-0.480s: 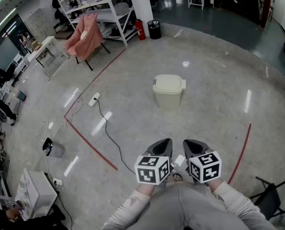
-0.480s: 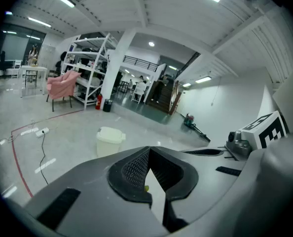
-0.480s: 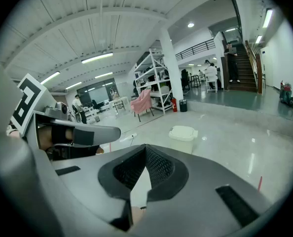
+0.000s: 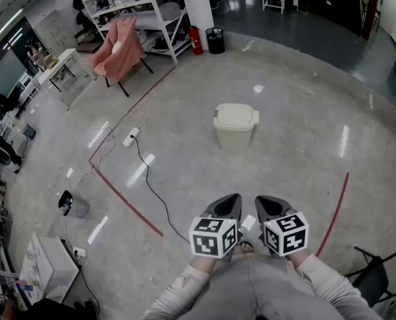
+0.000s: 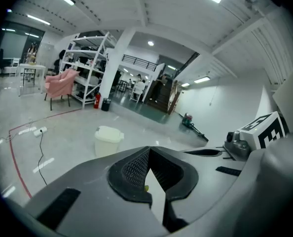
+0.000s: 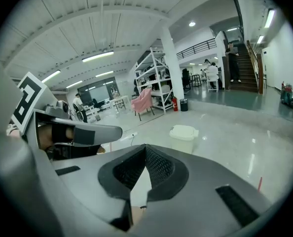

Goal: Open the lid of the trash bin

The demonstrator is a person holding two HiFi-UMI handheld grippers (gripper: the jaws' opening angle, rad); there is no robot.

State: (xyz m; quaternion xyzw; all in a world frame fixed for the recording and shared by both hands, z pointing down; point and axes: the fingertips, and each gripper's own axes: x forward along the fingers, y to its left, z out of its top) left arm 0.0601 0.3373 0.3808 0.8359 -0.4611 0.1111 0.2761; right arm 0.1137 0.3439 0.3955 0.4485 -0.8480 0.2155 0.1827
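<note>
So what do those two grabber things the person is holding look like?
The left gripper and right gripper look alike: smooth dark grey tongs that taper to a point, with black pads patterned like mesh on the inside. Each carries a white cube printed with black square markers. The person wears pale sleeves, and no cables show.

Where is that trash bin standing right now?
In the head view the trash bin stands on the floor, well ahead of the left tongs and the right tongs, with a white power strip to its left.
</note>
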